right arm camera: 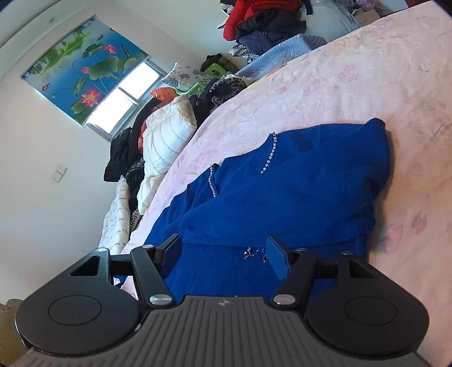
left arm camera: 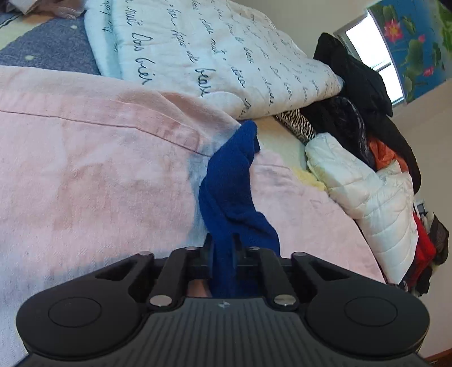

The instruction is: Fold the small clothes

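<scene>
A small royal-blue knit garment (right arm camera: 296, 183) with lines of rhinestones lies crumpled on the pink bedspread (right arm camera: 353, 70). My right gripper (right arm camera: 224, 249) is open just above its near edge, jaws spread wide with the cloth between and below them. In the left wrist view my left gripper (left arm camera: 223, 245) is shut on a bunched strip of the same blue garment (left arm camera: 231, 175), which trails away over the pink bedspread (left arm camera: 84, 155).
A white quilt with script writing (left arm camera: 212, 50) lies at the back of the bed. A pile of clothes with a white puffer jacket (left arm camera: 367, 192) and black coats (left arm camera: 361, 84) sits along the bed's far side. More clothes (right arm camera: 262, 19) are heaped beyond the bed.
</scene>
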`<action>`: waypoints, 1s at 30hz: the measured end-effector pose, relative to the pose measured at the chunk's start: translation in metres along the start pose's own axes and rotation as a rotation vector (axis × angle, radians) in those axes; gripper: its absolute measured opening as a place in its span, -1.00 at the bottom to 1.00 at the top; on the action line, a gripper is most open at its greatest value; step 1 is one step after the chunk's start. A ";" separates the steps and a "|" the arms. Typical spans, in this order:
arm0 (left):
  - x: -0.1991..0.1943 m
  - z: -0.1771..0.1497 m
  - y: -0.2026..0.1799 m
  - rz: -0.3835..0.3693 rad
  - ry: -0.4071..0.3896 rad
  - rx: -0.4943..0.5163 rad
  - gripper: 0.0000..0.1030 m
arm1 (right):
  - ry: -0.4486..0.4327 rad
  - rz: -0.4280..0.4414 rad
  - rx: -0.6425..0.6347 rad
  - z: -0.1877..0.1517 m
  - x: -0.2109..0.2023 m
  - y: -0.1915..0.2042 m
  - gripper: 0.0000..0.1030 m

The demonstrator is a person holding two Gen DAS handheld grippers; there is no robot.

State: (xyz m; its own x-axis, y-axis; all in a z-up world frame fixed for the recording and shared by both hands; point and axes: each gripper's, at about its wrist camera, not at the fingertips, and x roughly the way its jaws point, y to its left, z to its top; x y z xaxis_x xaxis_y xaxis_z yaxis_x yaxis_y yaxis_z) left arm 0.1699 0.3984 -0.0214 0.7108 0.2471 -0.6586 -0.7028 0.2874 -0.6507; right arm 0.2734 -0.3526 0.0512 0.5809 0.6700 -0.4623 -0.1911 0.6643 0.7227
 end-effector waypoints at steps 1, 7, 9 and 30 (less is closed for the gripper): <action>0.000 -0.001 -0.002 -0.006 0.006 0.019 -0.83 | 0.003 0.001 0.000 -0.001 0.000 0.001 0.28; -0.023 -0.002 -0.036 0.009 -0.112 0.137 -0.92 | 0.002 0.022 -0.008 -0.003 -0.007 0.007 0.28; -0.052 -0.018 -0.077 -0.066 -0.207 0.280 -0.92 | -0.003 0.036 -0.015 -0.001 -0.010 0.011 0.29; -0.094 -0.211 -0.130 -0.617 0.420 0.537 0.66 | 0.105 0.222 0.177 0.019 0.068 0.010 0.36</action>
State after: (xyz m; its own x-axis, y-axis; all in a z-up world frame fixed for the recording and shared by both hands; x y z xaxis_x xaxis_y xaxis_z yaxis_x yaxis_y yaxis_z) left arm 0.1883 0.1421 0.0450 0.8127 -0.4196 -0.4042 -0.0195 0.6738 -0.7387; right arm 0.3261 -0.3070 0.0366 0.4535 0.8291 -0.3272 -0.1583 0.4361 0.8859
